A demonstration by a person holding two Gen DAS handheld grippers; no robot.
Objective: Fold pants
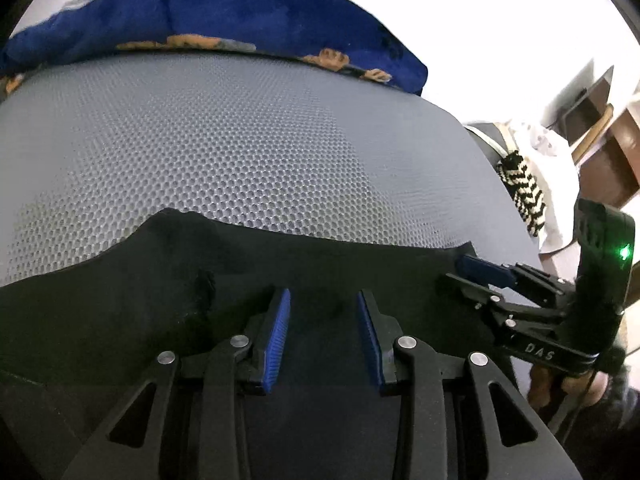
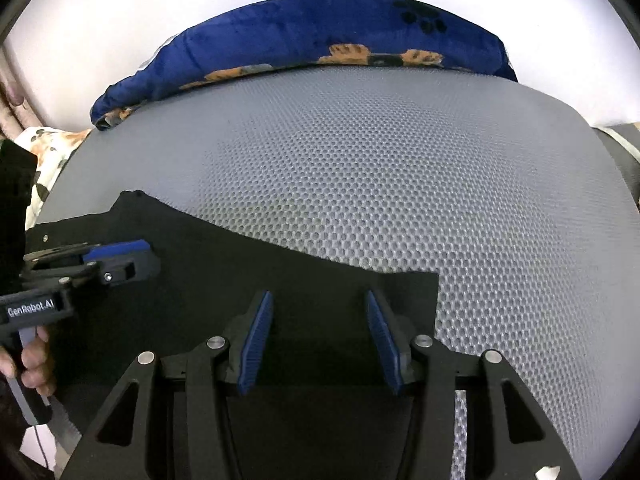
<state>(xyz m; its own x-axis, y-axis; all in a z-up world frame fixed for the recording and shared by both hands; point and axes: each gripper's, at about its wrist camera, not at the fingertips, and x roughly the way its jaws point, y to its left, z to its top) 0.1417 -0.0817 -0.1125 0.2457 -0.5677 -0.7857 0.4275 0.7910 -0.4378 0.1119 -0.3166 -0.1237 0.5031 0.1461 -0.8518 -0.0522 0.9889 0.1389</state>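
Black pants lie flat on a grey honeycomb mat, their far edge ragged. My left gripper hovers over the cloth, open, with nothing between its blue pads. At the right of that view my right gripper rests low over the pants' right corner. In the right wrist view the pants fill the lower left. My right gripper stands open above their right end, near the straight right edge. The left gripper is at the left, a hand on its handle.
A blue plush blanket with orange paw prints lies bunched along the mat's far edge. Right of the mat sit a black-and-white striped item, white cloth and brown wooden furniture. Bare mat stretches beyond the pants.
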